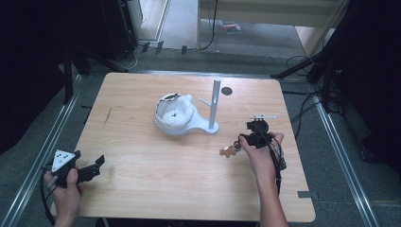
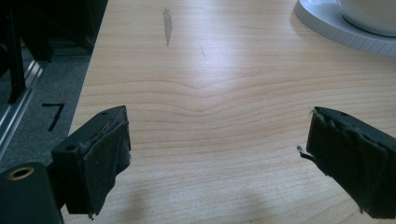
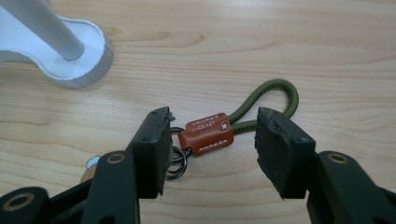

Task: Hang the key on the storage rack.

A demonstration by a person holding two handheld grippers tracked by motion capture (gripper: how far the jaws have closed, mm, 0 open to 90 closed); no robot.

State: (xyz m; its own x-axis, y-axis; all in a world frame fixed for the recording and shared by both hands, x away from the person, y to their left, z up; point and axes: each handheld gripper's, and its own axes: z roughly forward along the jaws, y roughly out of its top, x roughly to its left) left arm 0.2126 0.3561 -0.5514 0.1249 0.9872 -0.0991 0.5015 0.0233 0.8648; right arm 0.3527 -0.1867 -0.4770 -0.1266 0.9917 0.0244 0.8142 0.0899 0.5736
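A keychain lies flat on the wooden table: a brown leather tag, an olive green cord loop, metal rings and a small brown charm. My right gripper is low over it with its jaws on either side of the leather tag; the pads are apart from the tag, and the left jaw sits over the rings. In the high view this right gripper is at the table's right. My left gripper rests open at the front left corner, and the left gripper has nothing between its pads.
A white stand with an upright pole and a side peg rises mid-table; its base is just beyond the keychain. A white bowl-like holder joins it on the left. A dark round spot marks the far table. Cables lie on the floor around.
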